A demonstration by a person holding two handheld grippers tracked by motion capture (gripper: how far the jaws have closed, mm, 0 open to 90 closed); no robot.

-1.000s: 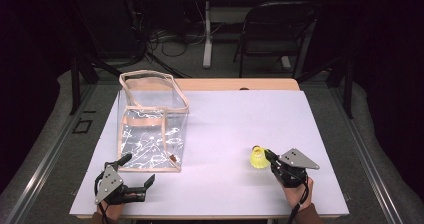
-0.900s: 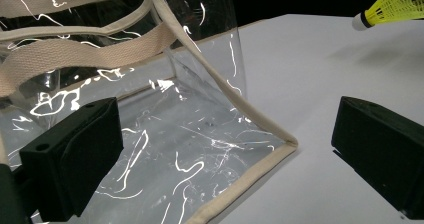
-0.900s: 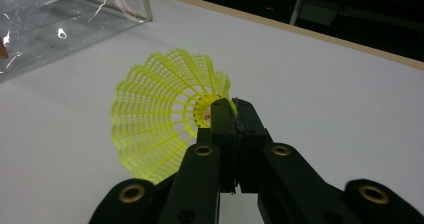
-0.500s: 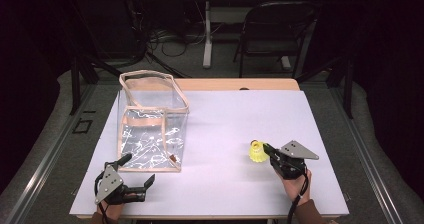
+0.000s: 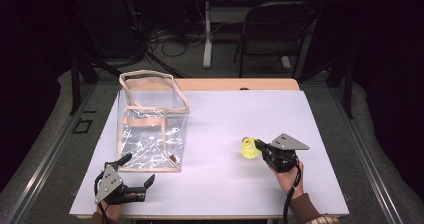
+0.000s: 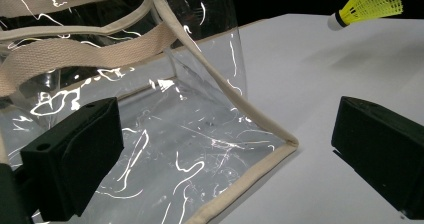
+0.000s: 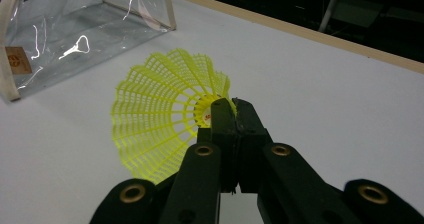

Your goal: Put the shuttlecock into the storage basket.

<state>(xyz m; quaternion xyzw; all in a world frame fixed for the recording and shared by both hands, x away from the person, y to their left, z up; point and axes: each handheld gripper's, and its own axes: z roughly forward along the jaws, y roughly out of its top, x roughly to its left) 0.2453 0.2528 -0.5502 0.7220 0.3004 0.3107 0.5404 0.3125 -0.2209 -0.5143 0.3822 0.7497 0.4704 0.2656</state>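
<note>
Holding one yellow shuttlecock (image 5: 248, 148) by the rim of its skirt in the right tool (image 5: 259, 145), jaws pressed together on the plastic mesh; shifted a little toward the middle of the worktop (image 5: 240, 114) compared with a second ago, and lifted clear of the surface, as the left gripper view shows it in the air with its shadow below.

Reading of the change: pick-up done, carry toward the bag begun; drop into the bag not yet done.

Left tool (image 5: 134, 172): jaws wide apart, nothing between them, resting low at the near left edge of the worktop just in front of the bag; unmoved since a second ago. In the left gripper view, near bottom corner of the bag close ahead, between the two jaw pads but untouched.

Items, counted:
- Shuttlecock, yellow, white cork: 1. In the right tool, right of centre, well apart from the bag.
- Bag (image 5: 150, 134), clear plastic, beige webbing trim and handles: 1. Upright, mouth open upward, left half of the worktop; apparently empty.
- Tools: 2, one per hand.
- Worktop, pale sheet over a wooden top: 1.
- Chair (image 5: 272, 31), folding, beyond the far edge: 1.
</note>
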